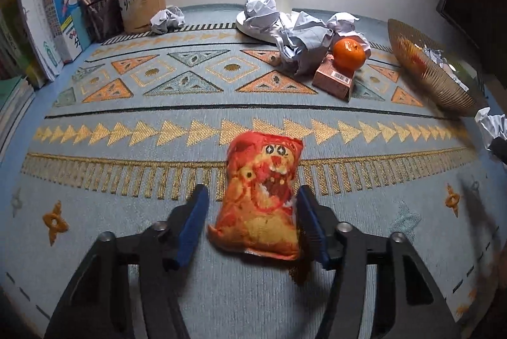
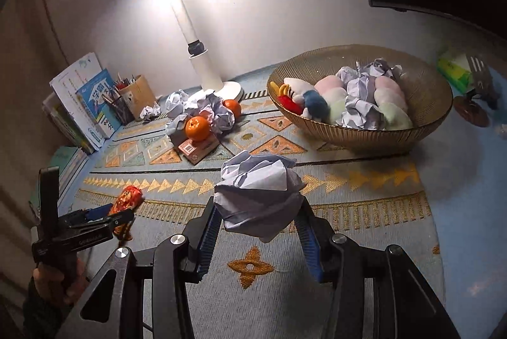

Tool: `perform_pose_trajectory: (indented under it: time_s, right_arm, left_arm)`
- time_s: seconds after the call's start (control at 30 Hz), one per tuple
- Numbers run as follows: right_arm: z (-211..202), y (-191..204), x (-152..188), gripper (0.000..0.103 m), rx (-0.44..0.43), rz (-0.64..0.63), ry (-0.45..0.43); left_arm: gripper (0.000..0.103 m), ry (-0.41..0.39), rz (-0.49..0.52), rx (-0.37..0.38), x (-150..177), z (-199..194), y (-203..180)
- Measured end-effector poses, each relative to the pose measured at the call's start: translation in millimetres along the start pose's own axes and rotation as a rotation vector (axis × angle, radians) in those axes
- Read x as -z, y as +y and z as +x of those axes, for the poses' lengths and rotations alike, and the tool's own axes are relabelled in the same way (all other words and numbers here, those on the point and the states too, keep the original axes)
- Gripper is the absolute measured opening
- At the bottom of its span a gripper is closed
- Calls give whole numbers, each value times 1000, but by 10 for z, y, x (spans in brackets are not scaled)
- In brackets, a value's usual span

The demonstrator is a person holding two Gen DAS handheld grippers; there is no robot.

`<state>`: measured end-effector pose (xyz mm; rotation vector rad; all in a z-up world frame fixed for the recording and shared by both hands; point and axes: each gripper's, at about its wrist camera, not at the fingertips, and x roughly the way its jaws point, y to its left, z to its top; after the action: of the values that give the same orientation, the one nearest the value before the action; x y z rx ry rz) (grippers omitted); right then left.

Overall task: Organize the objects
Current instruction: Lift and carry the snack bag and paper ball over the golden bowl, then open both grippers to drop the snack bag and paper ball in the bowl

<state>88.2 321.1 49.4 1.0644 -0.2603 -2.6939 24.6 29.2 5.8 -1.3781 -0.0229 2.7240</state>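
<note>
A: What's in the right claw (image 2: pixel 257 205)?
B: It's clenched on a crumpled paper ball (image 2: pixel 258 196), held clear of the desk (image 1: pixel 126 291). The left claw (image 1: pixel 252 191) is released, straddling the orange snack bag (image 1: pixel 258 205), which lies near the desk's front edge. One pad touches the bag and the other shows a gap.
A: So it's mid-pickup?
B: I'd say so. Next the left claw must close on the bag, and the ball probably goes to the ribbed bowl (image 2: pixel 364 133) by the right edge, which already holds paper and soft toys.
A: And the surroundings?
B: A patterned cloth covers the desk. The lamp (image 2: pixel 190 31), more paper and oranges (image 1: pixel 348 53) are at the back edge, with books (image 1: pixel 63 15) in the far left corner.
</note>
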Motion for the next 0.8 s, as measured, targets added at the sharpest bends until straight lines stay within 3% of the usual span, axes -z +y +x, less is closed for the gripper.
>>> perform_pose_trajectory:
  time_s: [0.1, 0.27, 0.47, 0.63, 0.8]
  right_arm:
    - [-50, -120, -21, 46, 9, 30, -7]
    - [-275, -381, -200, 46, 28, 82, -71]
    - [-610, -726, -741, 46, 134, 123, -216]
    - [-482, -994, -1156, 46, 191, 166, -201]
    - [-221, -1070, -1397, 46, 235, 139, -169]
  left_arm:
    - [34, -23, 7, 29, -61, -54, -87]
    - [34, -142, 12, 196, -187, -353, -343]
    - [34, -257, 70, 318, -741, -614, -1022]
    - [34, -306, 145, 368, -1207, -515, -1718]
    - [34, -317, 142, 421, -1504, -272, -2151]
